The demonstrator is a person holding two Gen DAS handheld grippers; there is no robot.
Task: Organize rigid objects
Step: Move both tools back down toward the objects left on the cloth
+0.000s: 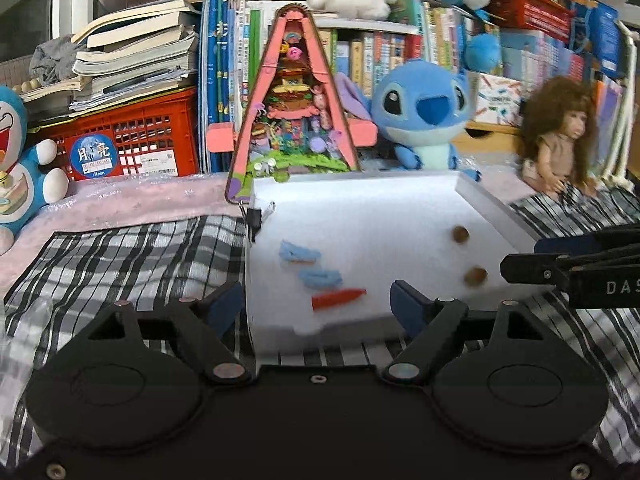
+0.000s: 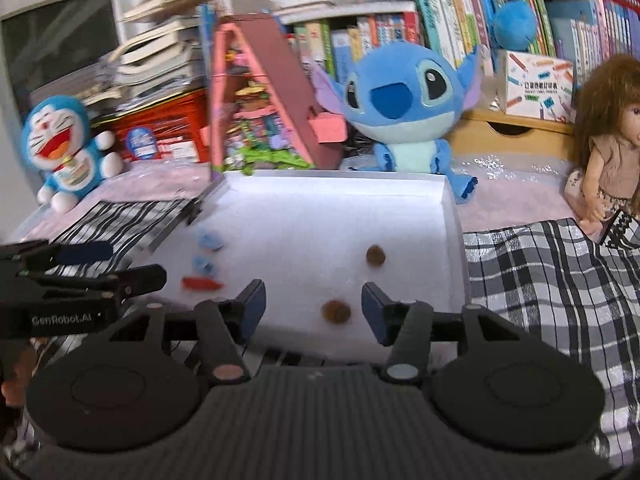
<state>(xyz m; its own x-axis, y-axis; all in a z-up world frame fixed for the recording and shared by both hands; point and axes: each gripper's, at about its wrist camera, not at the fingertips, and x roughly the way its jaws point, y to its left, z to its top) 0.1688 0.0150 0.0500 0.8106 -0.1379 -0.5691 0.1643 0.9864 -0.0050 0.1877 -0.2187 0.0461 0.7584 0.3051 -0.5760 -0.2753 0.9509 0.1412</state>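
Two brown discs (image 2: 337, 312) and three small pieces lie on the white tray (image 2: 450, 216); both grippers, left (image 1: 316, 306) and right (image 2: 313, 306), hang spread and empty.

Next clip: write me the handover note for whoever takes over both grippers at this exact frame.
Left gripper: open, empty, low over the near edge of the white tray.
Right gripper: open, empty, the near brown disc between its fingers, not gripped.
On the tray: two blue pieces and a red piece on its left side, far brown disc on its right.
Done: nothing visibly sorted.
Left: all five pieces.
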